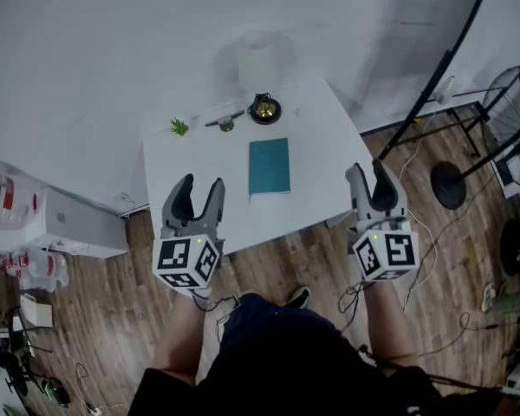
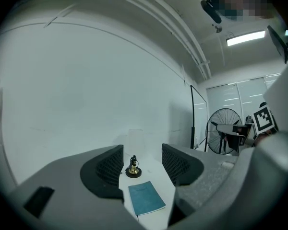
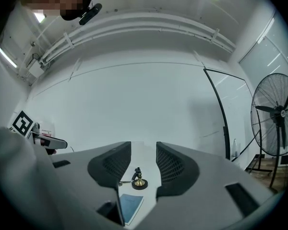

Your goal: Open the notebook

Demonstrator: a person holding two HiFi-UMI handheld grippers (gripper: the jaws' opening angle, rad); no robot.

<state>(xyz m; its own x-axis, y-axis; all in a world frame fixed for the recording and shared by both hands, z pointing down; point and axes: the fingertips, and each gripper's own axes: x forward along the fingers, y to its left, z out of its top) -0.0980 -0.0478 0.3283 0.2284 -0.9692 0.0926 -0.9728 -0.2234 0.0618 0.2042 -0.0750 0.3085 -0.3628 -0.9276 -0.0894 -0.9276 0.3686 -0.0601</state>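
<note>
Left gripper (image 1: pixel 201 183) and right gripper (image 1: pixel 368 168) at the white table's (image 1: pixel 329 128) near edge in head view, closed teal notebook (image 1: pixel 269 165) flat between them, left gripper view, jaws apart and empty, notebook beyond, right gripper view, jaws parted, nothing held, notebook low left.

No legible text, labels or numbers anywhere.

Your left claw (image 1: pixel 201 185) sits at the lower left of the frame, jaws apart with nothing gripped; your right claw (image 1: pixel 368 170) sits at the lower right, jaws likewise apart and empty, both pointing toward the frame's top
</note>
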